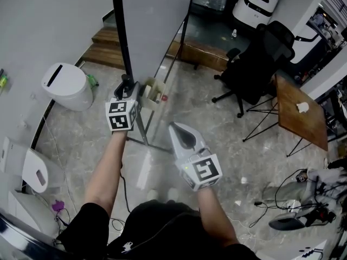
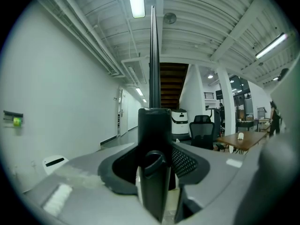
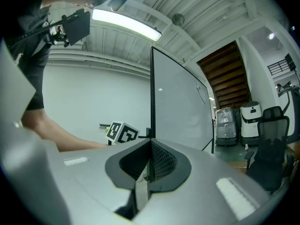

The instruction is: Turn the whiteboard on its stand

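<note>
Nearest, the smooth grey plastic right hand-held gripper (image 1: 176,128) tapers to a point, its jaws pressed together on nothing. Just beyond, the matching left hand-held gripper (image 1: 129,85) pinches the slim black post (image 1: 121,31) that edges the glossy, pale, upright whiteboard (image 1: 157,26) on its thin metal stand (image 1: 142,129).

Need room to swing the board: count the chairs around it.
1: a black chair stands right of the whiteboard, next to the table. More may stand out of frame.
</note>
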### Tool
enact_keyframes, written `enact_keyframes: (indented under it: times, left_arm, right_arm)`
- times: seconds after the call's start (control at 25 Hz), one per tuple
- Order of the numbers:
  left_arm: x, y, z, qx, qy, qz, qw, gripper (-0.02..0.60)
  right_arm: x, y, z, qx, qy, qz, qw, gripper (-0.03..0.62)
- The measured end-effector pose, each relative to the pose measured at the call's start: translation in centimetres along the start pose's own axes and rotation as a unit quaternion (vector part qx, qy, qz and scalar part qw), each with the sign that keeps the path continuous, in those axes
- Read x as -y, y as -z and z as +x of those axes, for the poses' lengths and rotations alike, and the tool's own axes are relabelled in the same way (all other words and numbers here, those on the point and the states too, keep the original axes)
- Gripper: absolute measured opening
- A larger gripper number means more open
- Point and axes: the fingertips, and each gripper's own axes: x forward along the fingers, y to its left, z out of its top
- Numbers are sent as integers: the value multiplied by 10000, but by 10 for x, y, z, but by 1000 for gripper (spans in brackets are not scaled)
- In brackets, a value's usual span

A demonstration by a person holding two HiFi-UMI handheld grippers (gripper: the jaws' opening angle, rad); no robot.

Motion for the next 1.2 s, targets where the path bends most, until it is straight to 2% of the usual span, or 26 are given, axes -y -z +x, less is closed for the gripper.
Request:
enact_keyframes:
  times: [0.56,1.0,1.2]
  left_arm:
    - [6,9,-50,-23,-24,-36,10000,196]
    - [9,12,-83,-54,-76,-112,9999,196]
    - [13,15,-104,-55,-70,-115,9999,196]
  right_arm:
    - [-12,-3,-22,72,-50,-27,10000,9]
    - [-37,-10,-30,161,-170,-72,9997,9]
    - [-32,-10,-41,165,-98,-86,9998,9]
